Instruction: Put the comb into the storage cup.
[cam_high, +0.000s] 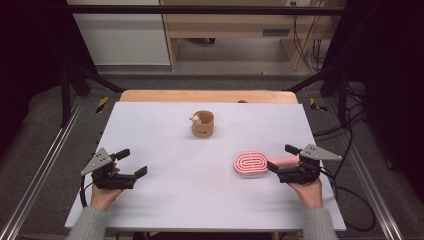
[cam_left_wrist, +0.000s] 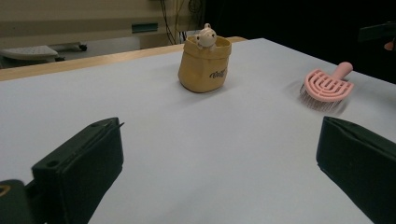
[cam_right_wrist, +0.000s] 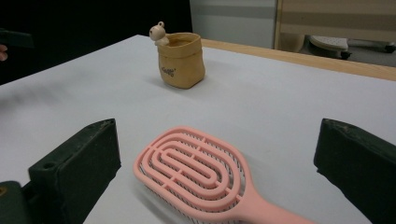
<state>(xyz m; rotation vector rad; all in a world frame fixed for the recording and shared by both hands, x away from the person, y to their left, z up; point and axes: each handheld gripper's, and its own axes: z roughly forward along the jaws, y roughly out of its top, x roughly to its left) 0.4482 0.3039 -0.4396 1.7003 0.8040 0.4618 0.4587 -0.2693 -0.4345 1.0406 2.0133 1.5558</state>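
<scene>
The white table (cam_high: 165, 200) lies bare across its near half. A pink hairbrush (cam_high: 251, 164) — oval slotted head, bristles down — lies near the right edge, handle between the right gripper (cam_high: 281, 158)'s wide jaws, untouched. Left gripper (cam_high: 131, 162) gapes wide too — holding nothing.

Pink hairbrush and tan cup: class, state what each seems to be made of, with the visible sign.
Pink hairbrush: probably moulded plastic, smooth matt vented back, thin dark bristles beneath. Tan cup: likely glazed ceramic shaped like a soft sack, with slight sheen and a small animal figure on its rim.
</scene>
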